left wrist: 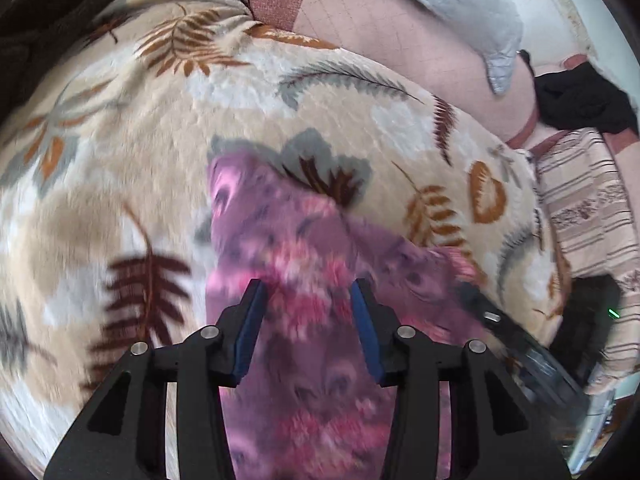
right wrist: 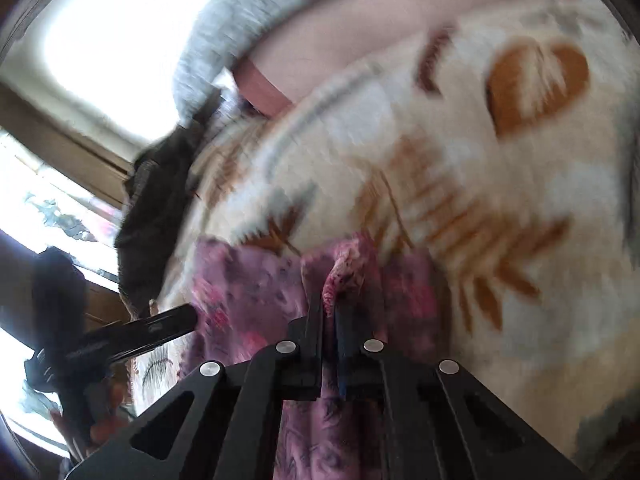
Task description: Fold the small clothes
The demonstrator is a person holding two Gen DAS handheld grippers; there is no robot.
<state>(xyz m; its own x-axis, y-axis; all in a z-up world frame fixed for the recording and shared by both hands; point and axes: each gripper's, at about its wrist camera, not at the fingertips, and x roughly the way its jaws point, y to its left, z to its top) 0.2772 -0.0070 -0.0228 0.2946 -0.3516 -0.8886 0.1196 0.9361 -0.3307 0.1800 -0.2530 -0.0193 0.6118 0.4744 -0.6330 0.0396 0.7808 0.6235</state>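
Observation:
A small purple and pink flowered garment (left wrist: 296, 248) lies on a cream blanket with a leaf print (left wrist: 160, 128). My left gripper (left wrist: 308, 292) is open just above the garment, its blue pads either side of the cloth. My right gripper (right wrist: 330, 304) is shut on a bunched edge of the garment (right wrist: 256, 284) and lifts it a little. The right gripper's black body shows in the left wrist view (left wrist: 520, 344) at the garment's right edge. The left gripper shows in the right wrist view (right wrist: 132, 336) at the left. Both views are blurred.
A pink pillow (left wrist: 380, 28) and a grey quilted cloth (left wrist: 472, 4) lie behind the blanket. A black garment (left wrist: 580, 100) lies at the far right, a striped cloth (left wrist: 580, 208) below it. Dark knitted fabric (left wrist: 48, 12) fills the upper left. A bright window (right wrist: 112, 40) shows.

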